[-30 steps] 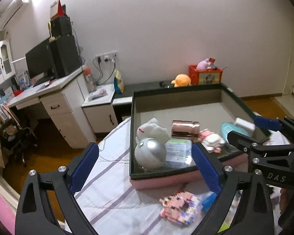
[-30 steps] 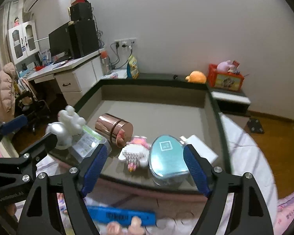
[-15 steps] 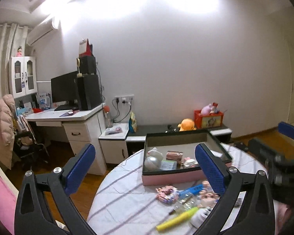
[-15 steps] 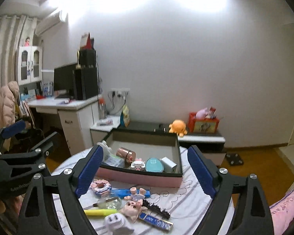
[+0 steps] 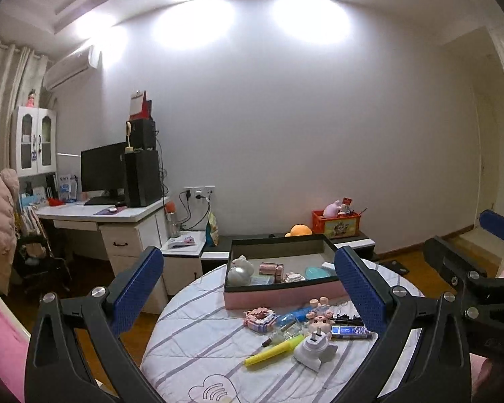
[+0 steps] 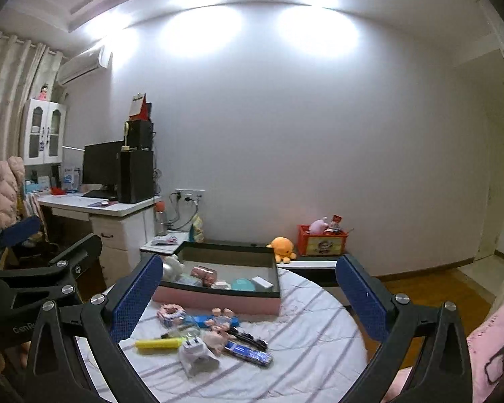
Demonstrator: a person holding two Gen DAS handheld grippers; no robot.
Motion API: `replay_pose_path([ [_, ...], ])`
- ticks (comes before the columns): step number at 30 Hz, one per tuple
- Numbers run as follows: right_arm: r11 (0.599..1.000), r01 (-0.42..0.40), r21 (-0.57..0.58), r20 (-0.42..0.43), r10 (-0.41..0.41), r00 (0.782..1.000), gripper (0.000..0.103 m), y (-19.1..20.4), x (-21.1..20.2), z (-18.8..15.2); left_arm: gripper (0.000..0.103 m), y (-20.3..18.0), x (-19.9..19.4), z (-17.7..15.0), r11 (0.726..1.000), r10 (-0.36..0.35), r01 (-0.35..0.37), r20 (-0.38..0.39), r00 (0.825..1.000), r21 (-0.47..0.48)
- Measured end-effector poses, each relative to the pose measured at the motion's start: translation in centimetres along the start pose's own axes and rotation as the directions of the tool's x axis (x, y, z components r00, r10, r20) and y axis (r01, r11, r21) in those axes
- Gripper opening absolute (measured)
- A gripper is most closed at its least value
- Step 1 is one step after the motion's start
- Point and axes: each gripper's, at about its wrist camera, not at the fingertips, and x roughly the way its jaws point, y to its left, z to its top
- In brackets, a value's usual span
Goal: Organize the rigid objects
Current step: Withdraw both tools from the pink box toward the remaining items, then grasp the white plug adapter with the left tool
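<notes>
Round striped bench (image 5: 198, 352) carries a loose pile before the pink-sided tray (image 6: 218, 299). Both sets of fingers gape wide, empty, well back. Yellow marker (image 5: 274, 350) lies crosswise near the front edge, closest to the left gripper (image 5: 248, 288); right gripper (image 6: 248, 292) sits equally high.

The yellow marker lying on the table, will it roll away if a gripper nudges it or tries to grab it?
Probably. The yellow marker looks round-bodied and lies flat on the quilted cloth, so a sideways push may roll it, though the soft fabric should slow it. It appears stiff and light. The white plug adapter sits close by its tip, which may block rolling that way.
</notes>
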Motion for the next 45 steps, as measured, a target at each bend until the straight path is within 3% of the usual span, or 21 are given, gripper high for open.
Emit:
replay_pose_path([
  [11, 1.0, 0.006, 0.017, -0.034, -0.006, 0.999, 0.103, -0.7, -0.8, -1.2, 0.103, -0.4, 0.4, -1.3, 1.0, -0.014, 0.014, -0.045, 0.999, 0.008],
  [17, 1.0, 0.0, 0.02, -0.101, 0.002, 0.995, 0.103, -0.8, 0.9, -3.0, 0.103, 0.1, 2.3, -4.0, 0.997, -0.076, 0.074, -0.154, 0.985, -0.02],
  [20, 1.0, 0.012, 0.02, -0.172, -0.008, 0.985, 0.103, -1.2, 2.4, -4.9, 0.103, 0.4, 3.8, -6.1, 0.996, -0.093, 0.088, -0.232, 0.968, -0.03],
  [27, 0.999, 0.014, 0.042, -0.339, 0.001, 0.941, 0.103, -1.6, 6.3, -9.3, 0.103, 0.1, 7.7, -10.3, 0.991, -0.136, 0.129, -0.395, 0.908, -0.044],
  [33, 0.996, 0.065, 0.059, -0.398, -0.036, 0.917, 0.103, -3.8, 7.9, -11.1, 0.103, -3.5, 9.8, -11.7, 0.977, -0.201, 0.213, -0.449, 0.87, -0.026],
  [40, 0.99, 0.103, 0.091, -0.446, -0.052, 0.893, 0.103, -6.7, 9.2, -12.4, 0.103, -6.7, 13.3, -13.7, 0.971, -0.19, 0.24, -0.544, 0.817, 0.021],
  [42, 0.989, 0.103, 0.103, -0.464, -0.044, 0.885, 0.103, -7.3, 10.0, -13.0, 0.096, -7.0, 14.2, -14.1, 0.972, -0.188, 0.235, -0.564, 0.804, 0.011],
  [45, 0.988, 0.101, 0.117, -0.485, -0.032, 0.874, 0.103, -7.8, 11.0, -13.7, 0.073, -7.0, 15.5, -14.6, 0.977, -0.18, 0.213, -0.593, 0.785, -0.014],
])
